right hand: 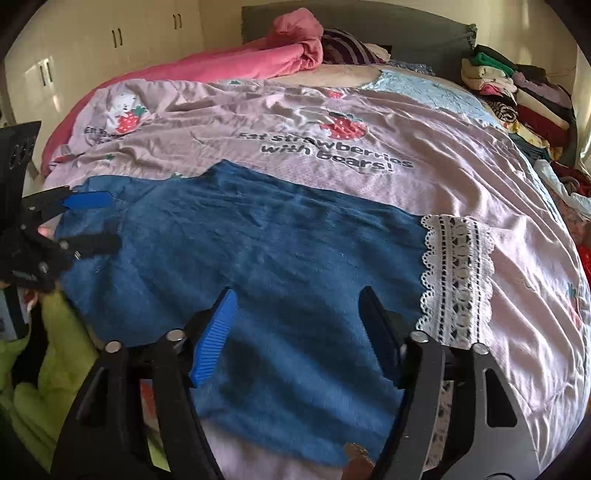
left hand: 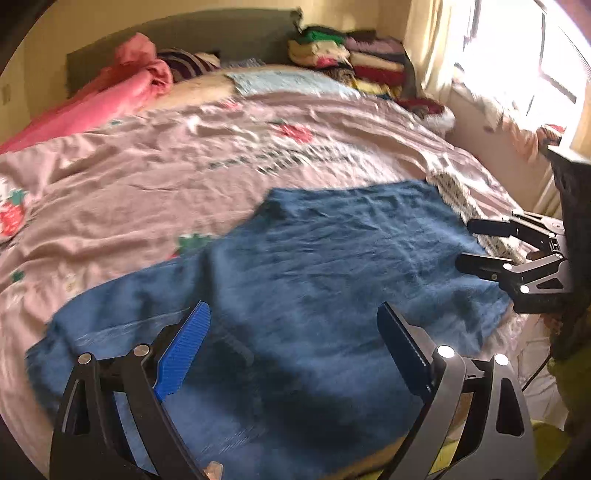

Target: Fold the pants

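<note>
Left tool (left hand: 295, 354): jaws spread wide above the blue pants (left hand: 295, 266), nothing between the pads, no contact with the cloth visible. Right tool (right hand: 295, 343): jaws likewise parted, hovering over the same garment, pads clear of it.

The pants lie flat on the bed, spread across the near edge on a pink bedcover (right hand: 424, 192) printed with strawberries and lettering. The fabric is lightly creased. A white lace band (right hand: 458, 277) sits at the garment's right end in the right wrist view, touching the blue cloth. A yellow-green cloth (right hand: 48, 350) hangs just beside the near left corner.

Further back: a pink quilt (right hand: 258, 59) bunched along the far left side, a striped item (right hand: 343, 46) beside it, and a dark headboard (right hand: 406, 33). A stack of folded clothes (right hand: 517, 96) occupies the far right corner. White cupboards (right hand: 110, 40) stand beyond the bed.
</note>
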Demonstrator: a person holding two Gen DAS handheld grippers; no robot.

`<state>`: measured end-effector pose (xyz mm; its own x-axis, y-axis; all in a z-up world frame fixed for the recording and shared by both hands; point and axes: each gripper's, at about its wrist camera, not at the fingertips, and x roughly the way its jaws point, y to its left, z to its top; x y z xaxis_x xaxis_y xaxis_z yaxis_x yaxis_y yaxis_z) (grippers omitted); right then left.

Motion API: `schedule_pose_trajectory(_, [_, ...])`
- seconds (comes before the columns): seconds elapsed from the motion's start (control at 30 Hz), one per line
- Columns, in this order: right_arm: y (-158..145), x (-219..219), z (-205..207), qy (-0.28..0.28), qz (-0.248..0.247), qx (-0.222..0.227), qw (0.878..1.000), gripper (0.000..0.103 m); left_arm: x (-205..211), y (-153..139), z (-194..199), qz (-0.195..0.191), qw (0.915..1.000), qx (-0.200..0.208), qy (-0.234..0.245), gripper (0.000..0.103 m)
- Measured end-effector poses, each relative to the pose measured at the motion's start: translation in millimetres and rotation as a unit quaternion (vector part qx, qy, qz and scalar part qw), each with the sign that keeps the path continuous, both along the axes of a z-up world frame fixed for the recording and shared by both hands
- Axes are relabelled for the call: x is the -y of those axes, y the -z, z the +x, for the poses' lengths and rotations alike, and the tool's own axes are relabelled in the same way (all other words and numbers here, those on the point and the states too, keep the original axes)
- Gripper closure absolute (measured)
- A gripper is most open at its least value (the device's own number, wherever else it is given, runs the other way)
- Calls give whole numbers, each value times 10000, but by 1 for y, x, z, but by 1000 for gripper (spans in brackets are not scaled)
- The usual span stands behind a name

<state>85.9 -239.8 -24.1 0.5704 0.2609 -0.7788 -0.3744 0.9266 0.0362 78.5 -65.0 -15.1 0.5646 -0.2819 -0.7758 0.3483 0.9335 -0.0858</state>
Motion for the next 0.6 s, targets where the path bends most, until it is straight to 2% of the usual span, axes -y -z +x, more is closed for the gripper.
schedule_pose_trajectory(0.13, [16, 5, 5, 110, -193, -188, 9996, 40, 16, 20, 19, 292, 9993, -177, 118, 12])
schedule_pose_trajectory(0.23, [24, 22, 8, 388, -239, -335, 9984, 40, 16, 34, 24, 552, 9981, -281, 69, 10])
schedule_pose_trajectory(0.4, [35, 46, 10, 598, 107, -482, 9970, 40, 10, 41, 23, 386, 9989, -268, 93, 10])
schedule_pose_trajectory(0.53, [40, 38, 8, 604, -111, -407, 9973, 38, 8, 43, 23, 266, 9993, -236, 117, 10])
schedule_pose_trajectory(0.6, [38, 39, 8, 634, -66, -432, 9970, 37, 7, 41, 21, 249, 9994, -219, 118, 10])
